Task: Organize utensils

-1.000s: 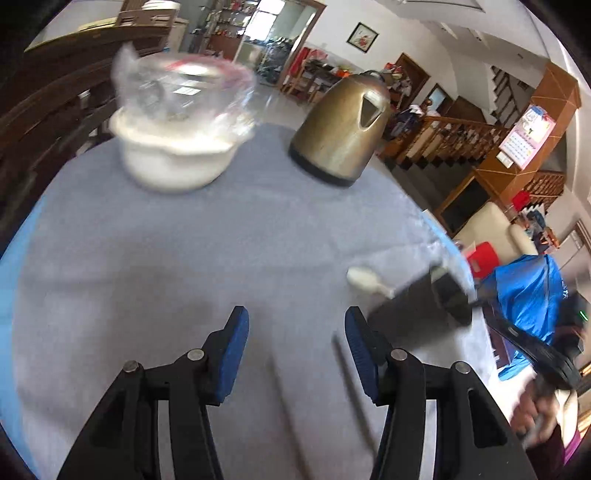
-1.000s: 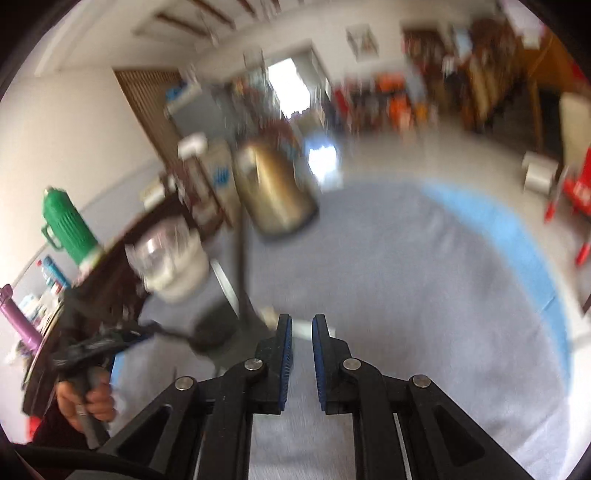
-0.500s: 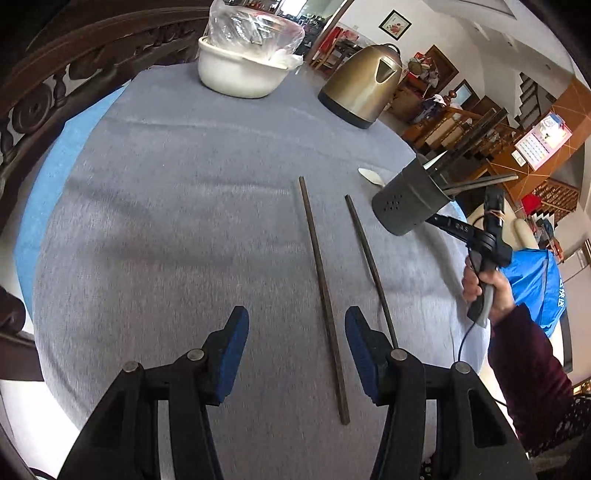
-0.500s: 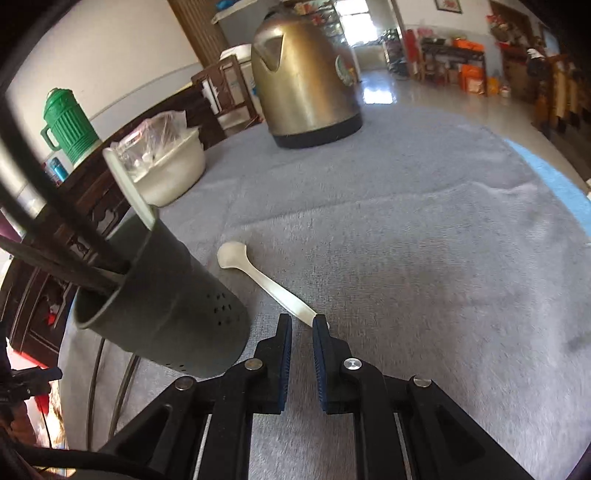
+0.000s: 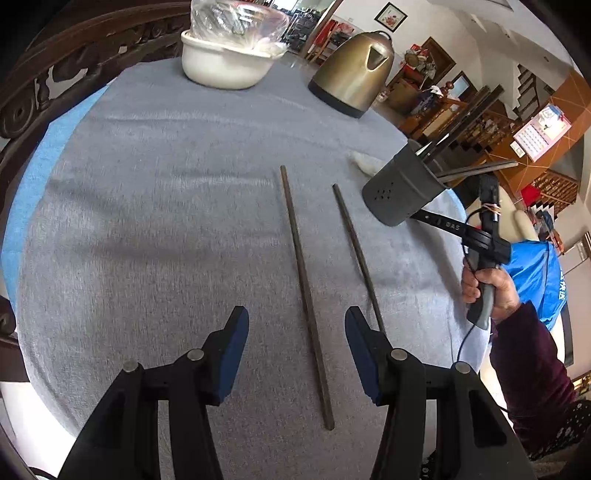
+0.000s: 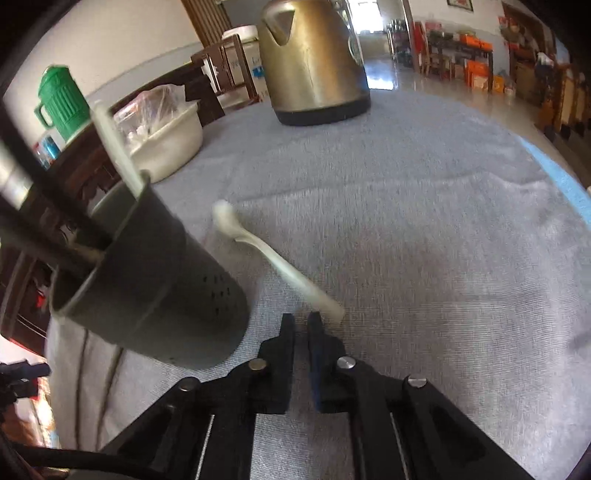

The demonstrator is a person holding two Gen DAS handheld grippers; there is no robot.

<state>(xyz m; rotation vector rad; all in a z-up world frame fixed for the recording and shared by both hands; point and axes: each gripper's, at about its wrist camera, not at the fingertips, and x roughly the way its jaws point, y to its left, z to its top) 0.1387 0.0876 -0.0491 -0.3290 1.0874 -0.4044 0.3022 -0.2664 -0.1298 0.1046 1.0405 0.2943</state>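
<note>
A big round table wears a gray cloth (image 5: 166,206) with blue cloth (image 5: 40,155) under it. Dark carved wooden chairs (image 5: 48,74) stand behind. The walls are white, with a framed picture (image 5: 390,12) — and a calendar (image 5: 541,131). Wooden stairs (image 5: 532,88) climb up — the shiny floor (image 6: 384,77) glows bright.

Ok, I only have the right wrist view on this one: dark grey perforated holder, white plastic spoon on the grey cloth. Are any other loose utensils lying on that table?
Observer: Yes. The left wrist view shows two long dark chopsticks on the grey cloth: the left chopstick and the right chopstick, side by side, not touching.
Reviewer: Is the other gripper holding either one?
Observer: No. The left gripper is open and empty; the left chopstick runs between its fingers.
</note>
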